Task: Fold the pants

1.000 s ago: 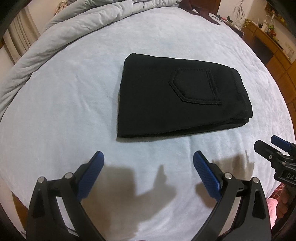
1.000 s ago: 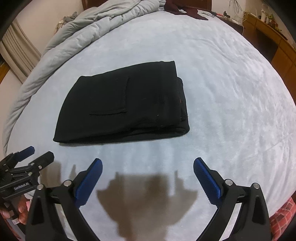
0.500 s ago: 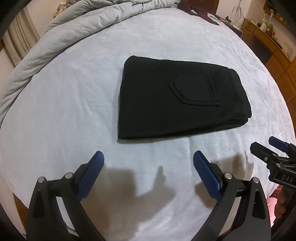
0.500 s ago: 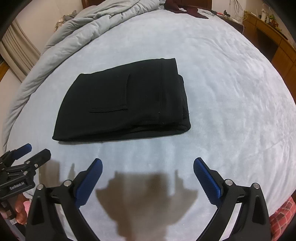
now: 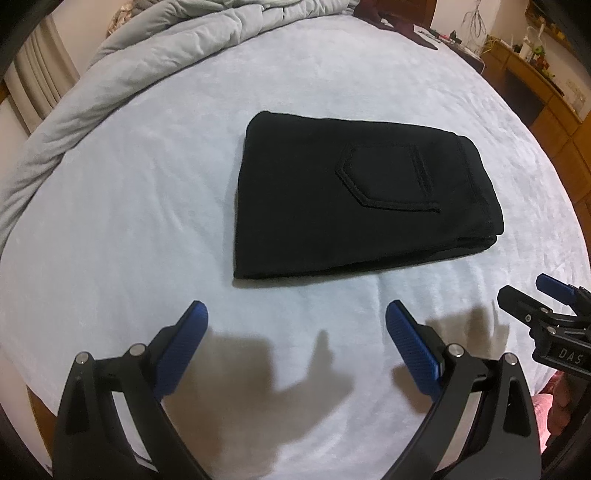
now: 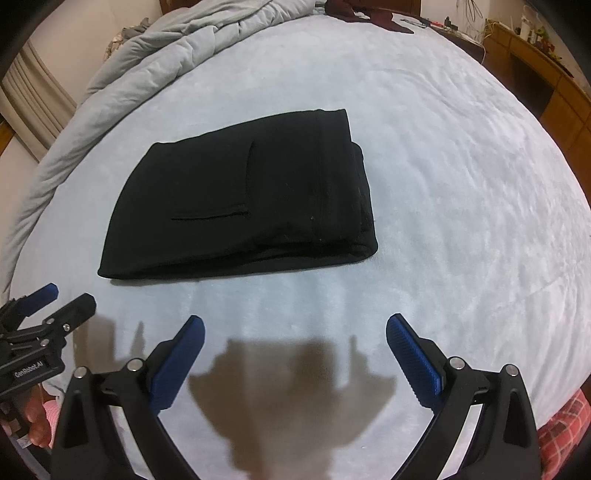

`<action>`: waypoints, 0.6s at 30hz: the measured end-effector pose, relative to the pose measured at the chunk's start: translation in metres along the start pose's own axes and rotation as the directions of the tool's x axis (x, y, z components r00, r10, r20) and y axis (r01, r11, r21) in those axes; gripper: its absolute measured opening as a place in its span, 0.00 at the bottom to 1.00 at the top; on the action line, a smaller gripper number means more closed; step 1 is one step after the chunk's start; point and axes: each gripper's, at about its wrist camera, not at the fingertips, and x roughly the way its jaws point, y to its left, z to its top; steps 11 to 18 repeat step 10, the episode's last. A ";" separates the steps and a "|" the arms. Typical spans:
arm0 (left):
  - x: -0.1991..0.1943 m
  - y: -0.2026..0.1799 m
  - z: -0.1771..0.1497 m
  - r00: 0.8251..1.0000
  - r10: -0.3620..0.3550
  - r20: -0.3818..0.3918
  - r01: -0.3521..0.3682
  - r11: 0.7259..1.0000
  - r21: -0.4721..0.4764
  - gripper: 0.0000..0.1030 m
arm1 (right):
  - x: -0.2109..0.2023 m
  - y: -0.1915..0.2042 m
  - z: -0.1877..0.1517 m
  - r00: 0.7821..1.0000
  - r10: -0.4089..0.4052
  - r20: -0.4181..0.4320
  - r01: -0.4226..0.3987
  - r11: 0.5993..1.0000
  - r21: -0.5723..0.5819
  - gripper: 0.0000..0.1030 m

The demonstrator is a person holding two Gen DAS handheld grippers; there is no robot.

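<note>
The black pants [image 5: 354, 195] lie folded into a compact rectangle on the pale blue bed sheet [image 5: 129, 221], back pocket up. They also show in the right wrist view [image 6: 243, 199]. My left gripper [image 5: 295, 314] is open and empty, held back from the near edge of the pants. My right gripper [image 6: 295, 326] is open and empty too, also short of the pants. Each gripper shows at the edge of the other's view: the right one [image 5: 524, 295] and the left one [image 6: 66, 299].
A rumpled grey duvet [image 5: 155, 59] lies along the far left of the bed. A dark garment [image 6: 354, 11] lies at the far end. Wooden furniture [image 5: 546, 92] stands to the right of the bed.
Both grippers have drawn back slightly from the pants, staying open. The pants have not moved.
</note>
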 end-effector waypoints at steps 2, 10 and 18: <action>0.002 0.001 0.000 1.000 -0.004 -0.008 0.004 1.000 -0.007 0.94 | 0.000 0.000 0.000 1.000 0.000 -0.001 0.000 1.000 0.001 0.96; 0.002 -0.001 -0.003 1.000 -0.006 -0.018 0.005 1.000 -0.016 0.94 | 0.003 -0.003 0.000 1.000 0.004 -0.008 -0.004 1.000 0.016 0.96; 0.002 -0.001 -0.003 1.000 -0.006 -0.018 0.005 1.000 -0.016 0.94 | 0.003 -0.003 0.000 1.000 0.004 -0.008 -0.004 1.000 0.016 0.96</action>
